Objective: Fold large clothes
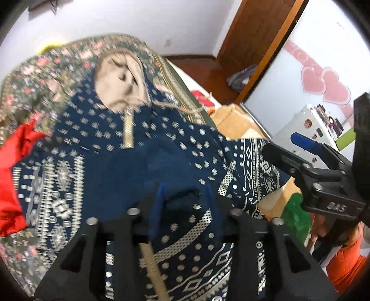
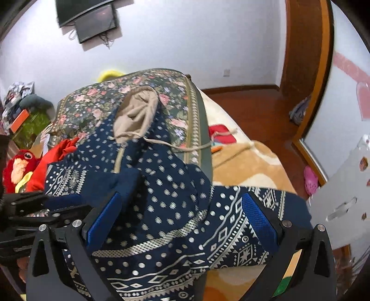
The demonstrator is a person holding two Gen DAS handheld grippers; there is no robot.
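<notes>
Seemingly midway, I had the hoodie (image 2: 161,196) only part-folded on the bed (image 2: 242,166), left gripper (image 1: 185,194) half-open astride cloth, right gripper (image 2: 180,215) wide open, holding nothing.

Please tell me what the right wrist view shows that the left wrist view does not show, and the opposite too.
Only the right wrist view shows the red parrot toy, the dark screens on the wall, and the right gripper with its pads wide apart over the cloth. Only the left wrist view shows the pink hearts and the left gripper, a fold of cloth between its pads. Both show the navy patterned hoodie with its beige hood lining, the floral blanket and the red garment.
</notes>
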